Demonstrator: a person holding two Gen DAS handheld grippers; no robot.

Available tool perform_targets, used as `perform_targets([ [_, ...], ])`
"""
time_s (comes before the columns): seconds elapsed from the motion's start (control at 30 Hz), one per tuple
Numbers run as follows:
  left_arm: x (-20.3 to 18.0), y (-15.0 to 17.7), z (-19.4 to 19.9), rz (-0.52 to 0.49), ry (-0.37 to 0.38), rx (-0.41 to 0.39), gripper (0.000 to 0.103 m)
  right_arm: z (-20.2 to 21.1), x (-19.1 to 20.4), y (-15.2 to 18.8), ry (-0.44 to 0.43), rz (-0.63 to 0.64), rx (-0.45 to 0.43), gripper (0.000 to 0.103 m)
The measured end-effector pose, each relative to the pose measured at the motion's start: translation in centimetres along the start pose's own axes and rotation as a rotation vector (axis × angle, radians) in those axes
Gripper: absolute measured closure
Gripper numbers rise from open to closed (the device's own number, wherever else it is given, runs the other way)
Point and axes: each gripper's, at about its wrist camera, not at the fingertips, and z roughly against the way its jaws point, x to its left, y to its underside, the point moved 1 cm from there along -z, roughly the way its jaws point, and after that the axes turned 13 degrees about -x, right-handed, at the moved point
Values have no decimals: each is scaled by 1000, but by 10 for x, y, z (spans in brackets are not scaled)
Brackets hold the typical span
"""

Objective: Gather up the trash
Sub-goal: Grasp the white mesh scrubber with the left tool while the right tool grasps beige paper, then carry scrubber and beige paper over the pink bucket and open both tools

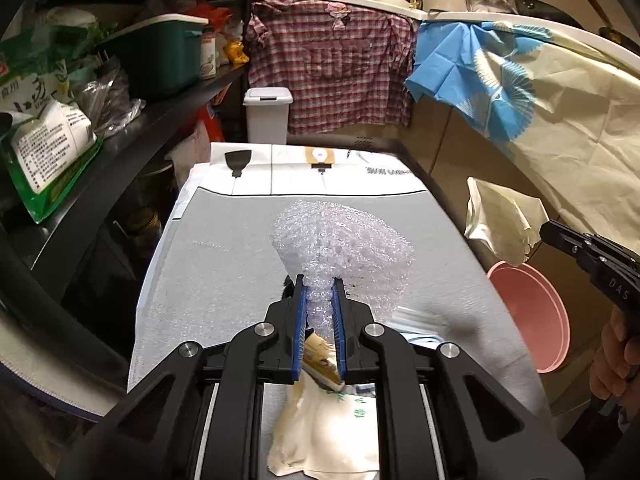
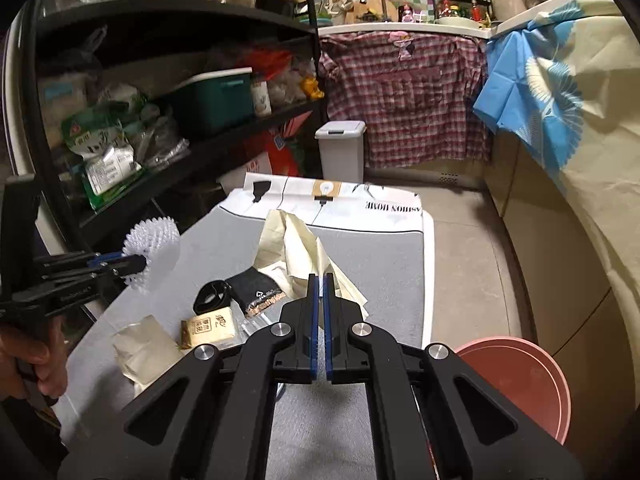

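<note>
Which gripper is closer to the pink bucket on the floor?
Right. The right gripper, holding cream paper, hangs by the table edge nearest the pink bucket. The left gripper, holding white foam netting, is over the table's middle, farther away.

light: dim warm indoor glow from overhead; desk evenly lit | shadows: shelf and picture corners sink into black; soft shadow on the desk | glare: small highlights on metal bolts | blur: bubble wrap slightly smeared; background soft and grainy | distortion: strong fisheye; counter and shelf edges curve
</note>
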Motion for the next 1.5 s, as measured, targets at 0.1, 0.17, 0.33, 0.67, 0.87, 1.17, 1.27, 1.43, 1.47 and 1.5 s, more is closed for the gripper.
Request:
perform_targets([
  [0.1,-7,-2,4,-3,13,-8,91,11,-2,-8,0,-16,-4,101],
  [0.17,-11,-3,7,-4,21,-14,91,17,-1,-13,6,-8,-2,101],
  [0.33,-21,-7,16,-1,43,-30,91,40,-4,-22,24,2,-7,101],
  [0.67,-54,-13,28,-18,107,-54,91,92,-30,-24,71,-28,-50,101],
  [0.87,-79,-11,24,-41,147,-42,91,107,-53,-15,127,-33,-52,101],
  [1.17,-111,-4,12,-76,193,-18,91,116,-86,0,209,-73,-62,101],
  [1.27,-121,-1,6,-87,204,-8,91,116,-95,7,227,-85,-57,101],
  [1.43,-135,1,-2,-96,223,5,91,119,-113,16,263,-123,-54,101],
  [1.47,-138,1,-3,-98,227,5,91,119,-115,17,270,-130,-52,101],
  [1.5,-142,1,-5,-97,234,7,91,120,-120,20,278,-141,-48,101],
])
